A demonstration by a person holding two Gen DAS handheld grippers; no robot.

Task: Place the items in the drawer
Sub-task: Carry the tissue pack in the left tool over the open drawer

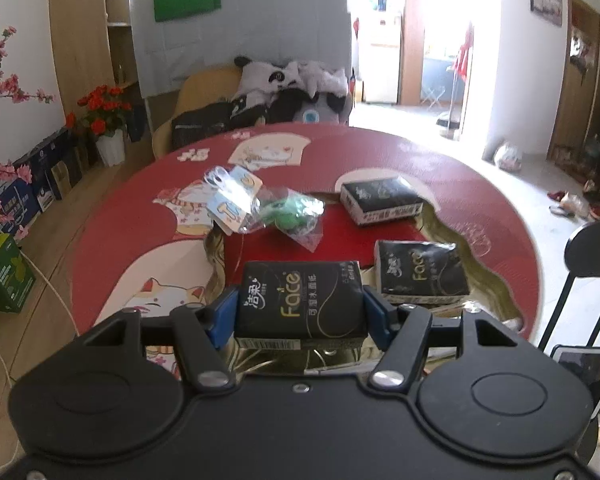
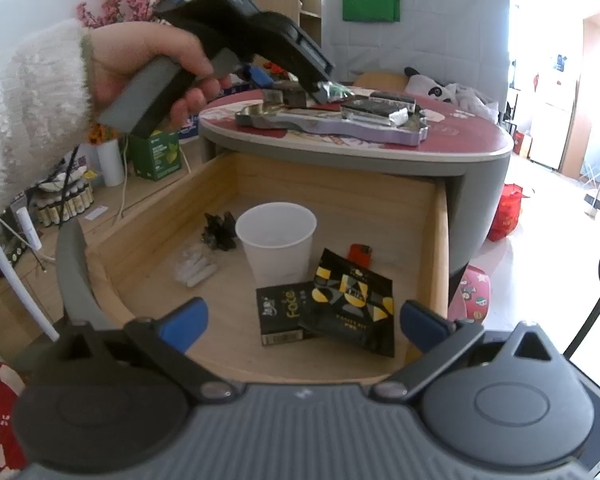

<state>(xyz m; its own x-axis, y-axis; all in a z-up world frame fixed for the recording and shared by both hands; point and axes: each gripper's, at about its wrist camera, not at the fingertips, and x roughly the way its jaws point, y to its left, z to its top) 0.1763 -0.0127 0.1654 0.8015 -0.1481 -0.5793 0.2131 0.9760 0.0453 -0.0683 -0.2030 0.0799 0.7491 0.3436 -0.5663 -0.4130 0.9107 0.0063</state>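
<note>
My left gripper [image 1: 300,310] is shut on a black "Face" tissue pack [image 1: 300,304], held just above the tray on the red table. Two more black tissue packs [image 1: 420,276] [image 1: 380,200] and clear plastic bags [image 1: 260,208] lie on the tray. My right gripper [image 2: 302,318] is open and empty over the open wooden drawer [image 2: 442,240]. The drawer holds a white cup [image 2: 276,240], a black tissue pack [image 2: 278,312], a black-and-yellow pouch [image 2: 352,300], a red lighter [image 2: 360,254] and small clear and black items. The left gripper also shows in the right wrist view [image 2: 288,96], above the tabletop.
The round red table [image 1: 480,184] has a grey rim [image 2: 380,156] above the drawer. A black chair [image 1: 588,276] stands to the right. Boxes and flower pots [image 1: 108,136] line the floor at left. A sofa with plush toys [image 1: 292,84] stands behind the table.
</note>
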